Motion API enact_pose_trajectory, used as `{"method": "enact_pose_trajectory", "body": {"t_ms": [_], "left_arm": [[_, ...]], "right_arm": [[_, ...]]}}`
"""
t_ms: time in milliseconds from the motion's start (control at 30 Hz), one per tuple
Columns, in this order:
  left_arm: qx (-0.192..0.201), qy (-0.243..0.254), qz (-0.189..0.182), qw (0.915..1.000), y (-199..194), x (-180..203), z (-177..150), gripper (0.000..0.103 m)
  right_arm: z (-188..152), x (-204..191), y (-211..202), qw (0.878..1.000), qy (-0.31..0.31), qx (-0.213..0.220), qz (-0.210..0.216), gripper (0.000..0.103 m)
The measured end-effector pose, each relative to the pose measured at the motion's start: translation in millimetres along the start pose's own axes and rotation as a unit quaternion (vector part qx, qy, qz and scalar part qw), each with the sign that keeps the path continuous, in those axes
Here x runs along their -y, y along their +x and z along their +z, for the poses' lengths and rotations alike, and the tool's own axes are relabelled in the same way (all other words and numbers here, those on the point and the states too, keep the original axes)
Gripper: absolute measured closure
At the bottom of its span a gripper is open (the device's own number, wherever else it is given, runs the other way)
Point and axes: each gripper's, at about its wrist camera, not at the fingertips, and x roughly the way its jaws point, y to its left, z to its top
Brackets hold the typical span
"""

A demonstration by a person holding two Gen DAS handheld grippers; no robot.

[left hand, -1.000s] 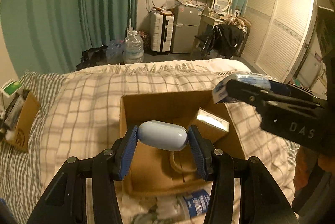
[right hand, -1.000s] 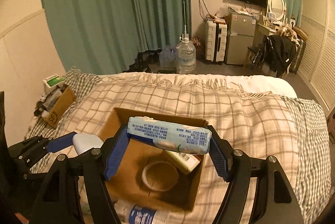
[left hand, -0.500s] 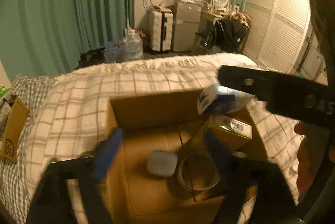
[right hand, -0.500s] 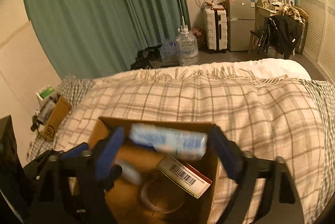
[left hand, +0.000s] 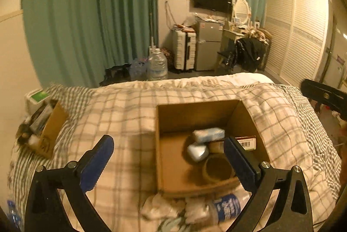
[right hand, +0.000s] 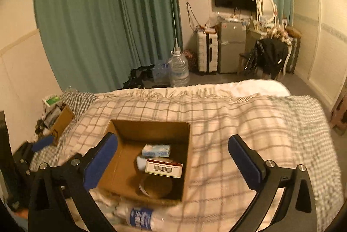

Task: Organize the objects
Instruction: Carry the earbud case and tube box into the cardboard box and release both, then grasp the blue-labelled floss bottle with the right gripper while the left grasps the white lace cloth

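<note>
An open cardboard box (left hand: pixel 173 110) (right hand: pixel 121 171) sits on the checked blanket of the bed. Inside lie a pale blue oval case (left hand: pixel 197 152) (right hand: pixel 140 163), a blue tissue pack (left hand: pixel 208 134) (right hand: pixel 156 150), a barcoded carton (left hand: pixel 246 141) (right hand: pixel 163 168) and a tape roll (left hand: pixel 218 169) (right hand: pixel 155 186). My left gripper (left hand: pixel 168 163) is open and empty, above the box's near left side. My right gripper (right hand: pixel 173 161) is open and empty, above the box's right side.
A plastic bottle with a blue label (left hand: pixel 226 207) (right hand: pixel 141 216) and crumpled white wrap (left hand: pixel 164 206) lie in front of the box. A second cardboard box with clutter (left hand: pixel 46 130) (right hand: pixel 61 121) sits at the bed's left edge. A water jug (right hand: pixel 179 68) stands on the floor beyond.
Both grippers opened. The oval case left the left gripper and the tissue pack left the right gripper; both now lie in the box. Both grippers drew back and up.
</note>
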Motion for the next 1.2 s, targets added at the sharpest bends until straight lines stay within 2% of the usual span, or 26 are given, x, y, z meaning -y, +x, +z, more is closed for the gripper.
{"method": "enact_pose_trajectory", "body": {"t_ms": [233,400,533,767,933,1033,1200], "left_arm": [[-0.022,-0.036,0.025,0.9988,-19,-18,-56,0.0],[-0.05,-0.027,0.043,0.9974,-15,-22,-100,0.0],[-0.067,-0.024,0.057,0.9959,-7,-24,-127,0.0],[-0.097,-0.057,0.054,0.9922,9,-37,-141,0.0],[-0.128,-0.072,0.057,0.9876,25,-43,-147,0.0],[-0.132,-0.091,0.053,0.9856,28,-52,-150,0.0],[-0.142,-0.112,0.049,0.9822,37,-60,-149,0.0]], "right_arm": [[-54,-31,-22,0.999,-0.028,-0.015,-0.013,0.0],[-105,-52,-7,0.997,-0.053,-0.051,-0.029,0.0],[-137,-56,11,0.995,-0.054,-0.085,-0.025,0.0],[-172,-60,61,0.984,-0.044,-0.171,-0.012,0.0],[-179,-63,83,0.979,-0.039,-0.202,-0.005,0.0],[-183,-63,96,0.976,-0.026,-0.217,-0.004,0.0],[-188,-69,116,0.971,-0.039,-0.234,-0.015,0.001]]}}
